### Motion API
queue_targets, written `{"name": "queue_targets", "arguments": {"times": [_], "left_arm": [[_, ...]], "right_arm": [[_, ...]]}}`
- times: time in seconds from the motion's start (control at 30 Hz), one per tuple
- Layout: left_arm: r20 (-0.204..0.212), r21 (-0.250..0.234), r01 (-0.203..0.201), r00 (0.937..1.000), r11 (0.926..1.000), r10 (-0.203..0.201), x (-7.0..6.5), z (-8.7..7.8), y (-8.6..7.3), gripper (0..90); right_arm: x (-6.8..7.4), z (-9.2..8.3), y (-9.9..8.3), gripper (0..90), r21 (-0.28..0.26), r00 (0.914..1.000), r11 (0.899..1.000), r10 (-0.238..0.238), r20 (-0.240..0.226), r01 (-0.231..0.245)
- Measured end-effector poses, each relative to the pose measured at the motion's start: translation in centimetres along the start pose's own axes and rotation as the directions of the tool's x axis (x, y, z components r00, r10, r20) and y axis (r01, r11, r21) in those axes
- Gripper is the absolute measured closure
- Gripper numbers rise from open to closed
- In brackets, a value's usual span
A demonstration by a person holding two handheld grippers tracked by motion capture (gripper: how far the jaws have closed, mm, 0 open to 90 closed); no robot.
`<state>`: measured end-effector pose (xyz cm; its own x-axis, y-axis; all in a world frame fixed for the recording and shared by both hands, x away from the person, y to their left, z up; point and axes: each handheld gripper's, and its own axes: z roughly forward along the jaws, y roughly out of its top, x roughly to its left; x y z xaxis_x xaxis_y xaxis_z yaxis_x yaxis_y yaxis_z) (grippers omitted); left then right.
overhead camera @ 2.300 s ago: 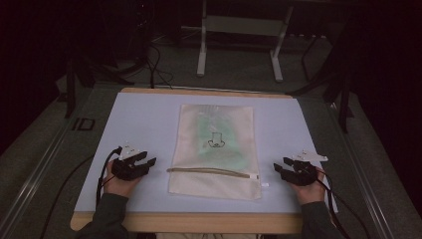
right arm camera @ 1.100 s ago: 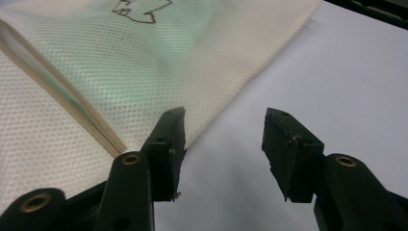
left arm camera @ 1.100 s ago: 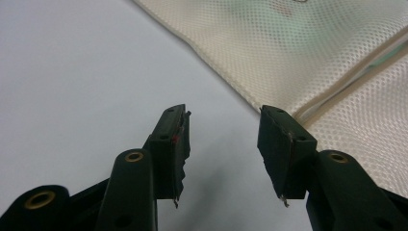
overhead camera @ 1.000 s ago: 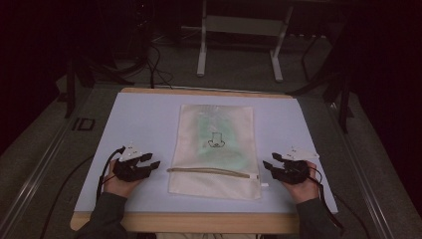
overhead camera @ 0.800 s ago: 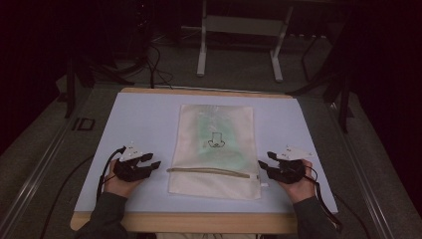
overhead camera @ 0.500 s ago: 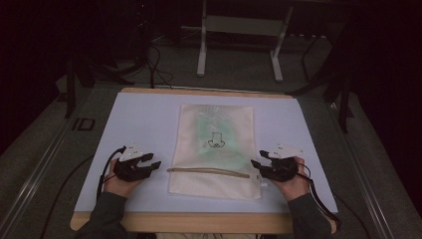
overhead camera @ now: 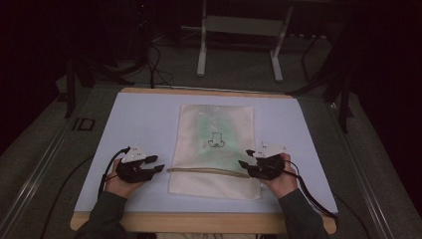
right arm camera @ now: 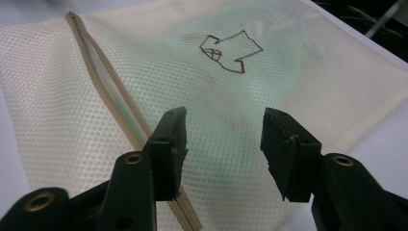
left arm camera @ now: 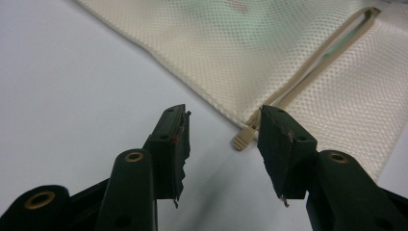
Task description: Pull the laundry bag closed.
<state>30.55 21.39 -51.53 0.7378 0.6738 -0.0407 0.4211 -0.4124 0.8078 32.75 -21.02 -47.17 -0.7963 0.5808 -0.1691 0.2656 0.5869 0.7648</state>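
Both hand-held grippers flank a zipped mesh pouch, jaws apart, at either end of its zipper.

The left gripper [overhead camera: 155,168] rests just beside the left edge of the flat cream mesh zipper pouch [overhead camera: 215,149], jaws apart and empty, the tan tab at the zipper's end [left arm camera: 243,136] lying on the pale blue tabletop [overhead camera: 139,124] between and just ahead of them. The right gripper [overhead camera: 244,164], also with jaws apart and nothing held, sits over the pouch's right edge, where the tan zipper [right arm camera: 120,115] runs under its left jaw. The zipper's long axis lies across the table from one gripper to the other; the pouch's runs away from the person. A dark outline drawing [right arm camera: 230,52] marks the mesh; no readable writing. "ID" [overhead camera: 83,124] shows beside the table.
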Motion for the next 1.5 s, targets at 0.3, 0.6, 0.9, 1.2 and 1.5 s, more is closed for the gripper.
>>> {"name": "queue_targets", "arguments": {"times": [0.3,0.6,0.9,1.2,1.5], "left_arm": [[0.045,0.001,-0.034,0.9984,0.9994,0.034,-0.2,0.3,0.1,52.0],[0.092,-0.008,-0.044,0.9947,0.999,0.045,0.0,0.9,0.2,50.8],[0.148,0.007,-0.094,0.9847,0.9955,0.092,-0.5,2.1,0.5,51.6],[0.164,0.041,-0.14,0.9776,0.9893,0.132,-0.6,3.6,0.8,51.1],[0.185,0.068,-0.191,0.9669,0.9792,0.176,-0.8,4.5,1.2,51.8]], "right_arm": [[0.6,0.6,0.8,50.9,-0.005,0.9996,1.0,-0.016,-0.022,0.016],[1.1,1.3,1.3,50.9,0.002,0.9984,0.999,-0.039,-0.042,0.039],[1.6,2.0,1.8,50.7,0.008,0.9969,0.998,-0.057,-0.054,0.058],[1.8,2.4,1.7,50.4,0.011,0.9957,0.998,-0.059,-0.072,0.06],[2.5,2.8,2.2,50.4,-0.001,0.9927,0.997,-0.082,-0.088,0.082]]}}
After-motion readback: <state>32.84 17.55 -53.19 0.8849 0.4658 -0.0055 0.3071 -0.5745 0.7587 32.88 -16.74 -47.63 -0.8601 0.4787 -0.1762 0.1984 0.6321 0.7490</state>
